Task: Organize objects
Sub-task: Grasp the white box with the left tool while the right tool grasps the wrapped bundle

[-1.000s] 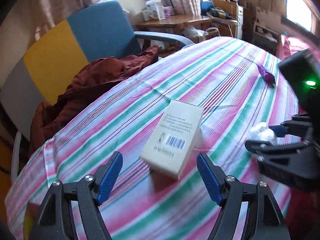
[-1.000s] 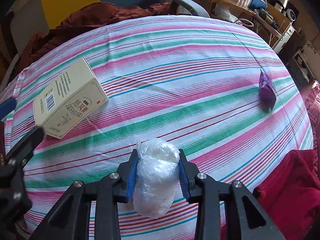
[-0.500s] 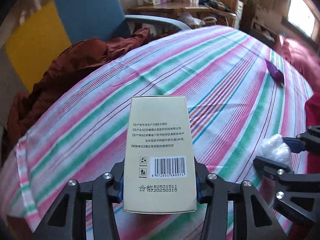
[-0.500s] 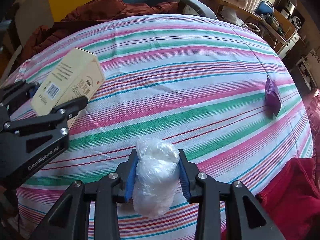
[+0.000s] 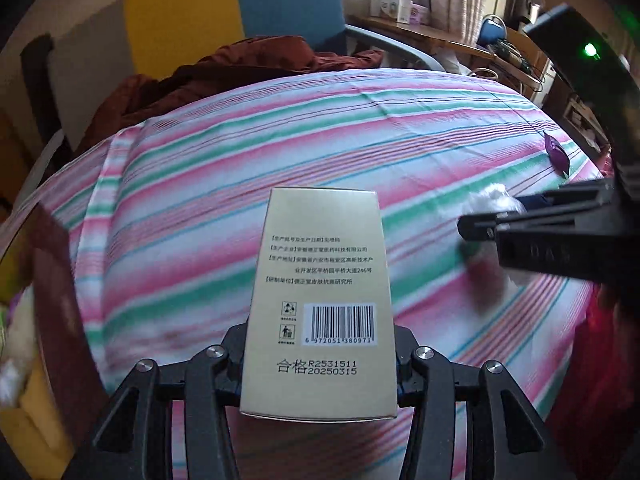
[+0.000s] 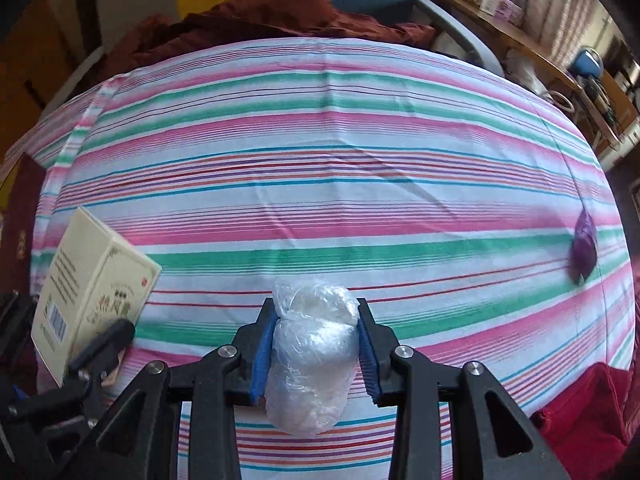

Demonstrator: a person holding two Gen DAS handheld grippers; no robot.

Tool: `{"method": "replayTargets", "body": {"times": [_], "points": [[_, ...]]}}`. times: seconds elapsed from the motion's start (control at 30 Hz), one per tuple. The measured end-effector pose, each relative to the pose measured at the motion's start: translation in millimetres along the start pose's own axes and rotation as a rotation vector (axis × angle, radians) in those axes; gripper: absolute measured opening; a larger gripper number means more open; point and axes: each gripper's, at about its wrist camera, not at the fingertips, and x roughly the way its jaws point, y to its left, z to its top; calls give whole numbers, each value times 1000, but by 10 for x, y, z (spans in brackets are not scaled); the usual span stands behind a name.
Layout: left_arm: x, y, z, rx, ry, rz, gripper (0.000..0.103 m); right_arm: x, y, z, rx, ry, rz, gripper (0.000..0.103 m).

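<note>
My left gripper [image 5: 320,356] is shut on a cream cardboard box [image 5: 320,300] with a barcode, held above the striped tablecloth [image 5: 240,168]. The box also shows at the left of the right wrist view [image 6: 92,288]. My right gripper [image 6: 316,348] is shut on a white bundle wrapped in clear plastic [image 6: 312,360], held over the cloth near its front edge. The bundle shows at the right of the left wrist view [image 5: 492,200], behind the right gripper's finger. A small purple packet [image 6: 584,248] lies on the cloth at the far right.
A dark red garment [image 6: 280,12] lies over a blue and yellow chair [image 5: 288,0] behind the table. A dark red box [image 5: 60,300] stands at the left edge. A red cloth [image 6: 580,412] is at the lower right. A wooden desk [image 5: 432,36] with clutter stands at the back.
My left gripper closed on the cream box and lifted it off the cloth, swinging left toward the table's edge. The right gripper kept hold of the bundle and shifted slightly.
</note>
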Motion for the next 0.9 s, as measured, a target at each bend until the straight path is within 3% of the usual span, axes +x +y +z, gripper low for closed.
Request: {"method": "replayTargets", "body": {"times": [0.13,0.3,0.9], "points": [[-22,14,-137,-14,-20,4,51,-6,205,-71,-71,-10,41,36],[-25,0,-181,-2,-57,0,51,228,-21,-8,-125,7,28,36],[5,-7,-224,-11,-122,9,51,206,150,40,-130,-4,18,36]]}}
